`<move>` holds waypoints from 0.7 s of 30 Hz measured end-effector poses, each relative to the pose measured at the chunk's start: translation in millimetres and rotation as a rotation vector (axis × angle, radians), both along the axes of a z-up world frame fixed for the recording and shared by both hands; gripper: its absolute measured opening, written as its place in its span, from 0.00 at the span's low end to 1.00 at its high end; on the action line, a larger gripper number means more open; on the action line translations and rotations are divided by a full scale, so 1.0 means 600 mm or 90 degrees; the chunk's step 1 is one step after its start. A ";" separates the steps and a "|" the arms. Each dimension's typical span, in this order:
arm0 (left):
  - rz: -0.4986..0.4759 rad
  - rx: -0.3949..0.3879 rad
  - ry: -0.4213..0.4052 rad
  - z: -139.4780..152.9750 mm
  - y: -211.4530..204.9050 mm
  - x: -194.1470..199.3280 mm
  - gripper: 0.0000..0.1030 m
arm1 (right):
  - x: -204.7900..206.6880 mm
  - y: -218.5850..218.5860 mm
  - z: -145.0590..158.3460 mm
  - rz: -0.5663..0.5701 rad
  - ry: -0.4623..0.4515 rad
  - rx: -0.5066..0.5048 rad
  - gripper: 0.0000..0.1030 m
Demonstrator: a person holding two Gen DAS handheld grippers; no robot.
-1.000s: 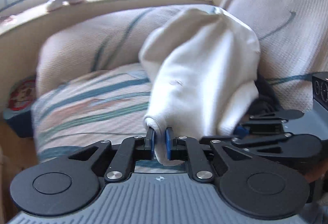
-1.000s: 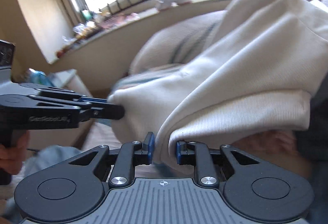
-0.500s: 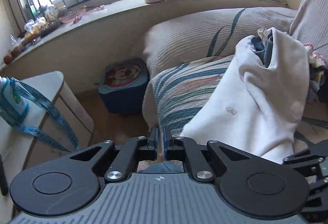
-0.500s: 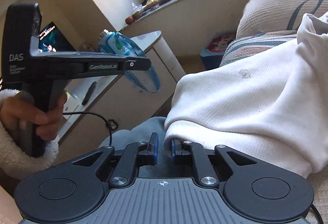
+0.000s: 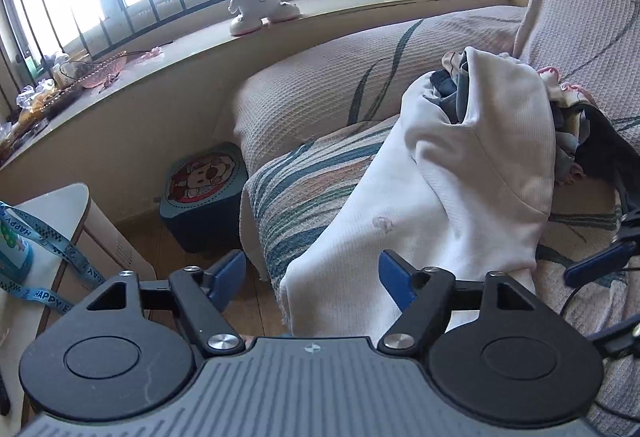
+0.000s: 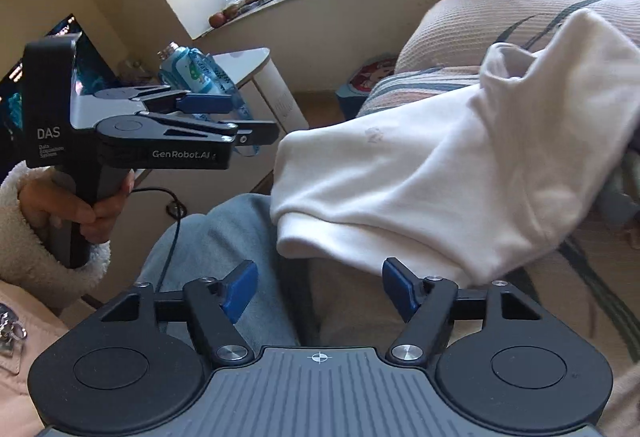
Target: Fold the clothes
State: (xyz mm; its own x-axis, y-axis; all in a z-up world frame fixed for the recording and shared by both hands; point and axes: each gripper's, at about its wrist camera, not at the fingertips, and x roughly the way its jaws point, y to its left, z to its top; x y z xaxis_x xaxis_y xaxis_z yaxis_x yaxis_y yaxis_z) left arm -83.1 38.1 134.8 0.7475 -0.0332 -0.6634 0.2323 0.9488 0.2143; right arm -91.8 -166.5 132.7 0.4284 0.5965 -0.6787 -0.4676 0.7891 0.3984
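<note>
White garment [image 5: 452,197] drapes over the striped sofa [image 5: 320,181], seemingly atop other clothes [image 5: 568,125].

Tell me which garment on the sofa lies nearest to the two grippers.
The white garment: it is spread toward the sofa's front edge, while the other clothes lie bunched behind it, near the backrest.

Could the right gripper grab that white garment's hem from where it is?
Probably yes: the right gripper, jaws opening and empty, sits just short of the white garment, whose folded hem lies right ahead with nothing between.
</note>
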 end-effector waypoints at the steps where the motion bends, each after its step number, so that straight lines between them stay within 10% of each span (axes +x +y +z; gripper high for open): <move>1: 0.000 -0.001 0.001 0.000 -0.001 0.000 0.72 | -0.003 -0.017 0.009 -0.016 -0.001 -0.004 0.69; 13: 0.006 -0.004 0.015 -0.008 -0.006 -0.008 0.84 | 0.025 -0.170 0.038 -0.286 -0.083 -0.092 0.81; 21: 0.027 -0.013 0.008 0.008 0.009 -0.017 0.93 | 0.126 -0.194 -0.082 -0.379 0.080 0.012 0.85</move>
